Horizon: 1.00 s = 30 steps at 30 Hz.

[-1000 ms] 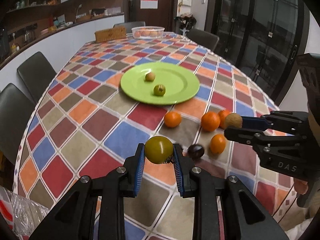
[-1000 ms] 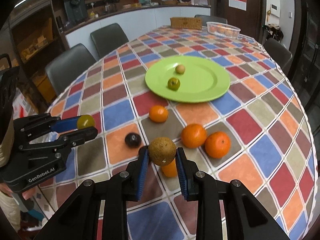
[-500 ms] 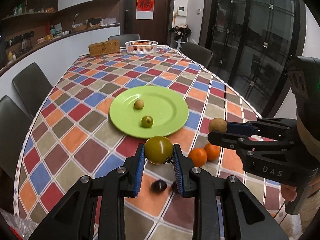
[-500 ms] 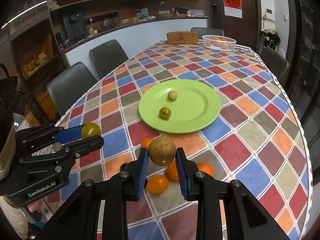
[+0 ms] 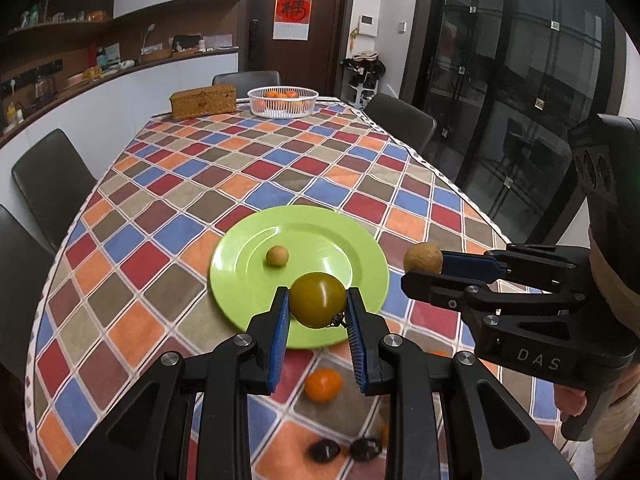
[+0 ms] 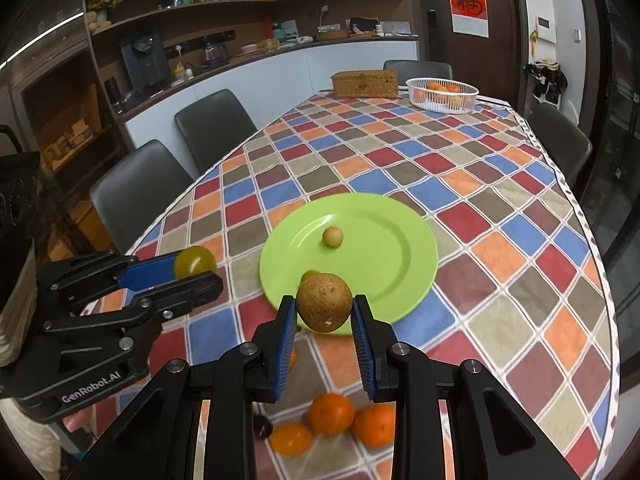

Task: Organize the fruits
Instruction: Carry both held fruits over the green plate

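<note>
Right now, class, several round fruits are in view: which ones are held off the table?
Two: the green tomato in the left gripper and the brown fruit in the right gripper. The oranges lie on the tablecloth.

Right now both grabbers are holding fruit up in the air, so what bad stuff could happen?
The green tomato in the left gripper and the brown fruit in the right gripper are round and held only at their sides, so either might slip. Dropped on the green plate, one could roll or bump the small tan fruit.

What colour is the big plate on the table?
Bright lime green. The plate shows best in the right wrist view, on the checked tablecloth.
</note>
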### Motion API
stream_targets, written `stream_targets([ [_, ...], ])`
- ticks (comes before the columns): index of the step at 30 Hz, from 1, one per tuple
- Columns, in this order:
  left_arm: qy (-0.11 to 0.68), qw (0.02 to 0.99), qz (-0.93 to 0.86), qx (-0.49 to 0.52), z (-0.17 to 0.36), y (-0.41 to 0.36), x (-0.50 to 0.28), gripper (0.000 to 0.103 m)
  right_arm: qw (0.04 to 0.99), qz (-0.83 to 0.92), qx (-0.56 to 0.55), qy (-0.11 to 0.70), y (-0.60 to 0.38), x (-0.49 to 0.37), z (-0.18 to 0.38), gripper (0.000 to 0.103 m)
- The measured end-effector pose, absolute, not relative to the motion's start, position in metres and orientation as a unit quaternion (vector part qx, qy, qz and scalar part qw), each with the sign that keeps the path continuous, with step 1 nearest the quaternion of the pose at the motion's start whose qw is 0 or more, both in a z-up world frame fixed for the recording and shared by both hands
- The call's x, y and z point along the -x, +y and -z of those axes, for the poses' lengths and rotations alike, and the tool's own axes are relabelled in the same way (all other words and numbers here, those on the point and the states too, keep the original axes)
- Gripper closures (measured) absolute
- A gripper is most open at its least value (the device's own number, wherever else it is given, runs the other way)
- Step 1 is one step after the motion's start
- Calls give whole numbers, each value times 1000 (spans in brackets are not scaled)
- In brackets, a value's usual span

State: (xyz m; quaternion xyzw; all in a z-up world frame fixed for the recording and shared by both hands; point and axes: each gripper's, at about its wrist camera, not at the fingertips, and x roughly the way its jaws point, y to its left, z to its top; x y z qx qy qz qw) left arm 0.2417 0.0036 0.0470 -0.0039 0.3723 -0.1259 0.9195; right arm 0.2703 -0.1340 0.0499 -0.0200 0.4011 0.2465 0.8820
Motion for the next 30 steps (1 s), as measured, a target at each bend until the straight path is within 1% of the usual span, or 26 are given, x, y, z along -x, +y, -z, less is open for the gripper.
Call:
stream_targets([
  [12,401,908,120,24,-21,20,-311,76,871,-243,33,425,-117,-333,-33,74],
  [22,462,876,122,57,21,33,-362,76,848,-234,35,474,-102,-393,6,74],
  [30,499,856,120,68,50,36,-381,76,829,-230,37,508,-93,-416,35,74],
])
